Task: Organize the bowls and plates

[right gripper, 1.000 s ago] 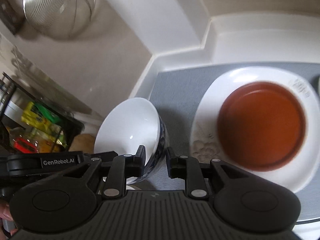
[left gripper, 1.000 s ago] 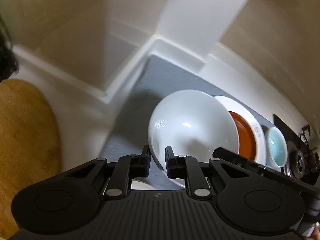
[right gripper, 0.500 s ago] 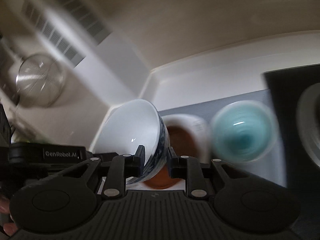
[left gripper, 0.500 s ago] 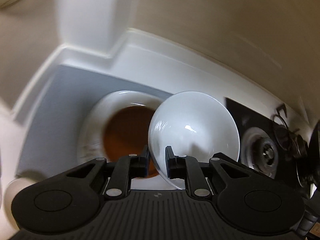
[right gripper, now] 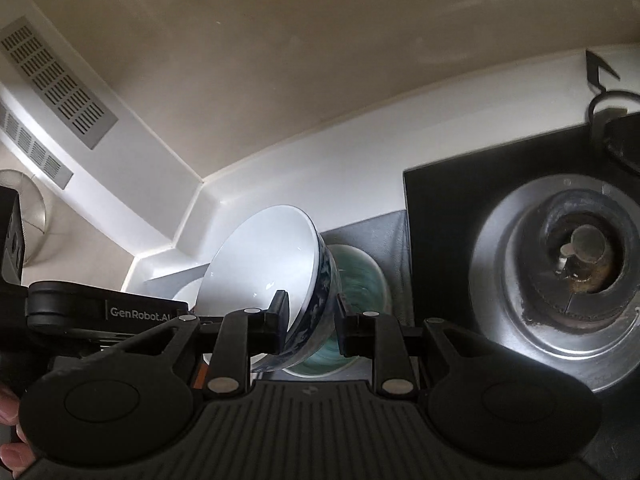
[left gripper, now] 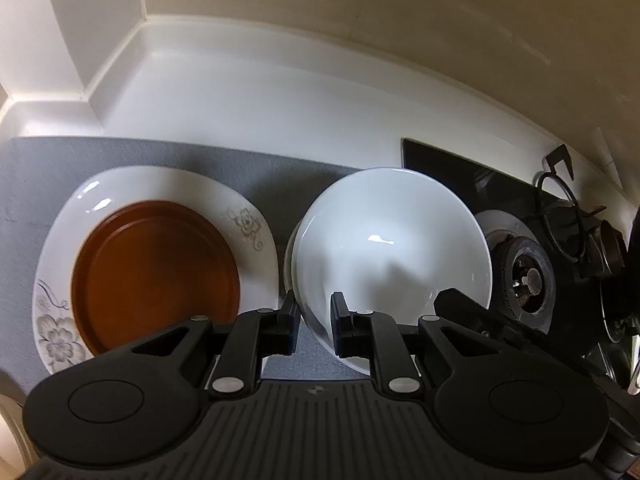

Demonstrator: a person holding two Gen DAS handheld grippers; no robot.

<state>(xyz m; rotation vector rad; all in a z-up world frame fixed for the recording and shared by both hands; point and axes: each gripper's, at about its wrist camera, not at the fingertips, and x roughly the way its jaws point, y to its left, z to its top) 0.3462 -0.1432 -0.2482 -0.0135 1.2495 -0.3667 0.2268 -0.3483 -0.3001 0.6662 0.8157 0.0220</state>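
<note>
On my left wrist camera, my left gripper (left gripper: 313,320) is clamped on the near rim of a plain white bowl (left gripper: 390,248), one finger outside the wall and one inside. The bowl is tilted with its opening facing the camera, held above a grey mat (left gripper: 240,168). To its left on the mat lies a white plate with grey flower patterns (left gripper: 248,220), and a brown plate (left gripper: 156,272) sits inside it. A sliver of another rim shows just behind the white bowl's left edge; I cannot tell what it belongs to. To the right is a black stove top (left gripper: 452,164) with a gas burner (left gripper: 524,276). A white countertop (left gripper: 260,96) runs behind the mat up to a beige wall.

On my right wrist camera, my right gripper (right gripper: 310,322) is clamped on the rim of a bowl that is white inside and blue-patterned outside (right gripper: 272,264). This blue-and-white bowl is tipped steeply to the left. Just behind and below it, a teal glazed bowl (right gripper: 360,276) rests on the grey mat beside the stove's edge. The burner (right gripper: 580,252) fills the right side. The only readable writing is "GenRobot.AI" in pale letters on the other gripper's black body (right gripper: 140,313) at the left. A white vent grille (right gripper: 56,80) sits on the wall at upper left.
</note>
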